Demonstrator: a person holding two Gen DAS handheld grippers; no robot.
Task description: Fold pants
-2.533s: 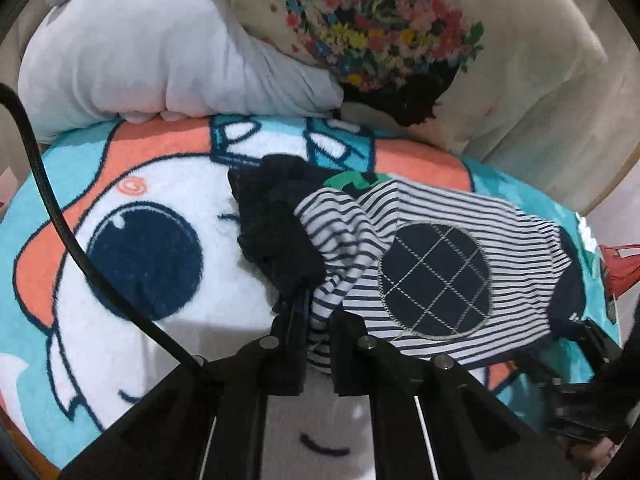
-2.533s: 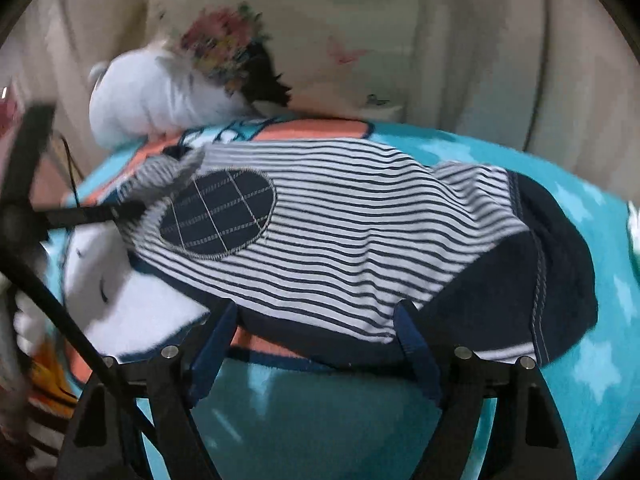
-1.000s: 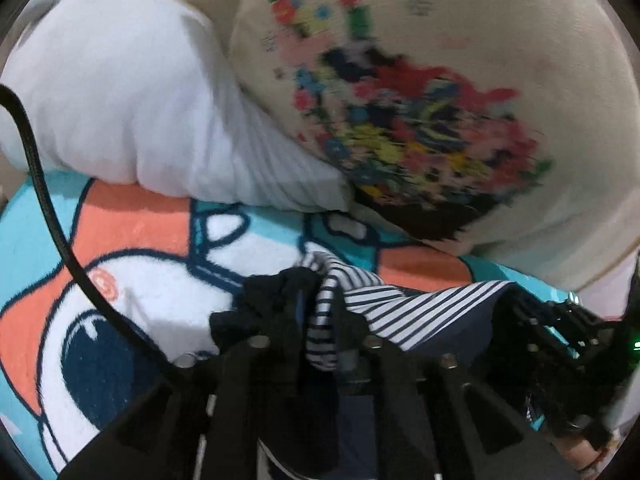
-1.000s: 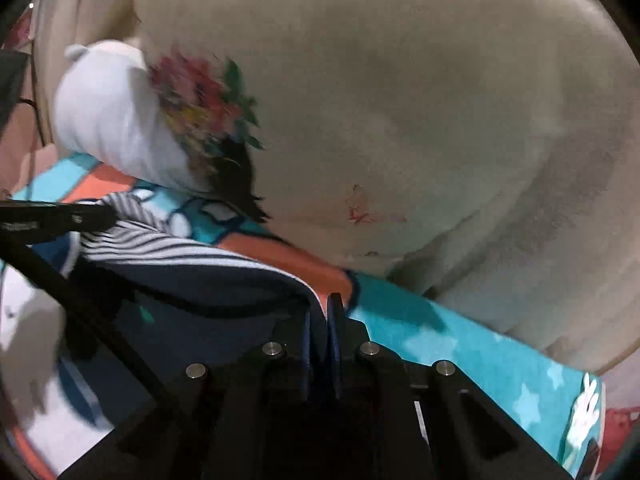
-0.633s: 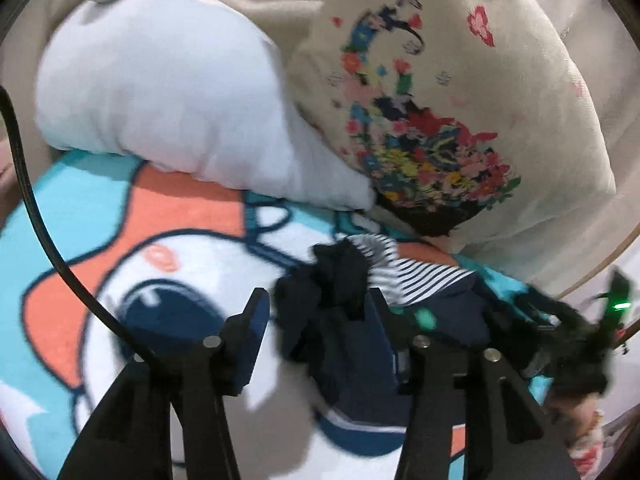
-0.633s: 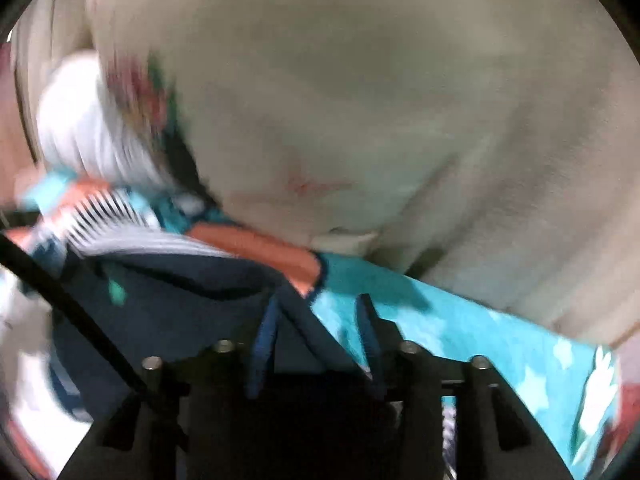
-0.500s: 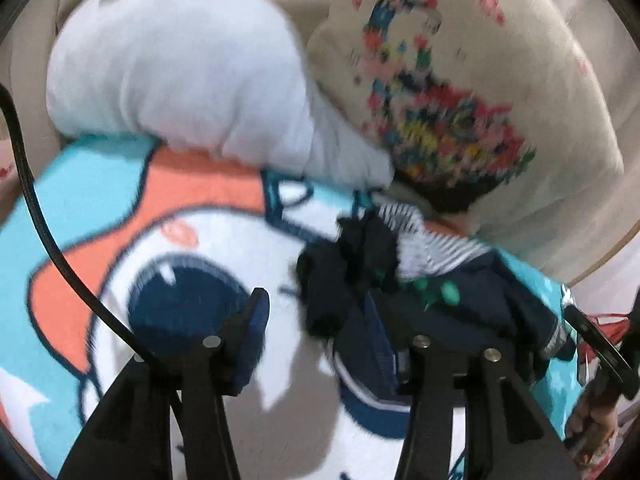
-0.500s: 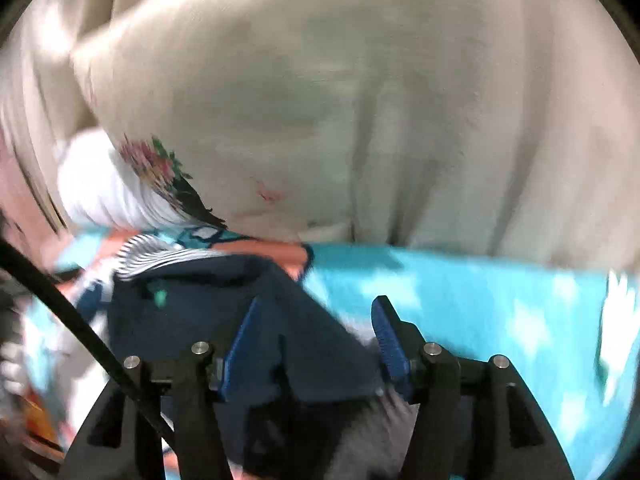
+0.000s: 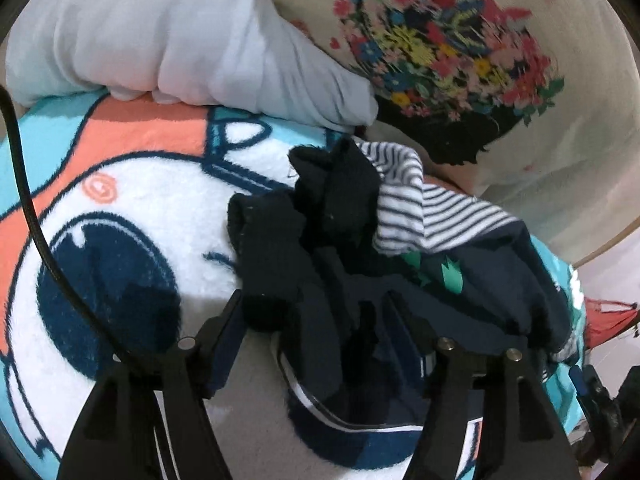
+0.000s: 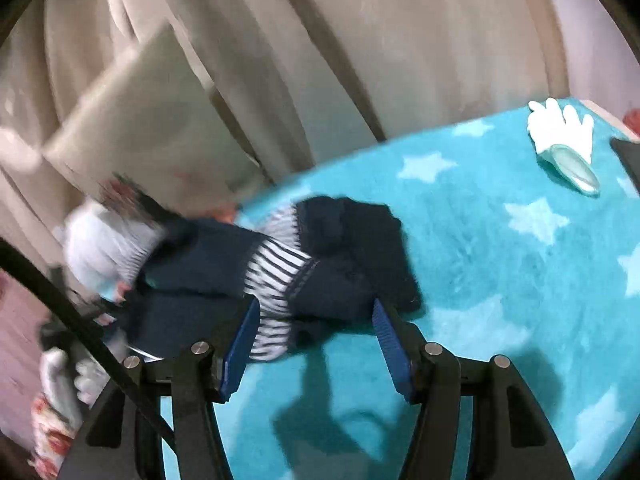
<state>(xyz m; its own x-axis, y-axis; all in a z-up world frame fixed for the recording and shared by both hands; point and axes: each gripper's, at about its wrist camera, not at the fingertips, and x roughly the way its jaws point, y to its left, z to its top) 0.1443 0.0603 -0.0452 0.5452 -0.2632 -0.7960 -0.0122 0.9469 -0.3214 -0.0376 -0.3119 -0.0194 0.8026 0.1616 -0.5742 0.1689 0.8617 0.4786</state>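
We see the pants (image 9: 472,280) bunched on the blanket (image 9: 120,184) by the pillows (image 9: 168,32), long axis left to right, dark cuffs toward the left. Left gripper (image 9: 316,312) and right gripper (image 10: 314,320) are both opening; fabric lies between the jaws, not pinched.

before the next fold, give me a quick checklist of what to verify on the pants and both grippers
1. Left hand-held gripper released: ok, jaws opening, dark fabric lies between them but the pads are not pressing it.
2. Right hand-held gripper released: ok, jaws opening, nothing clamped.
3. Pants resting on the blanket: ok, folded over with the dark inside showing.
4. Fold neat and flat: not ok, the cuff end is bunched in the left wrist view.
5. Edges aligned: cannot tell, the right wrist view is blurred.
6. Pants clear of the floral pillow: cannot tell; the striped edge lies close below it.
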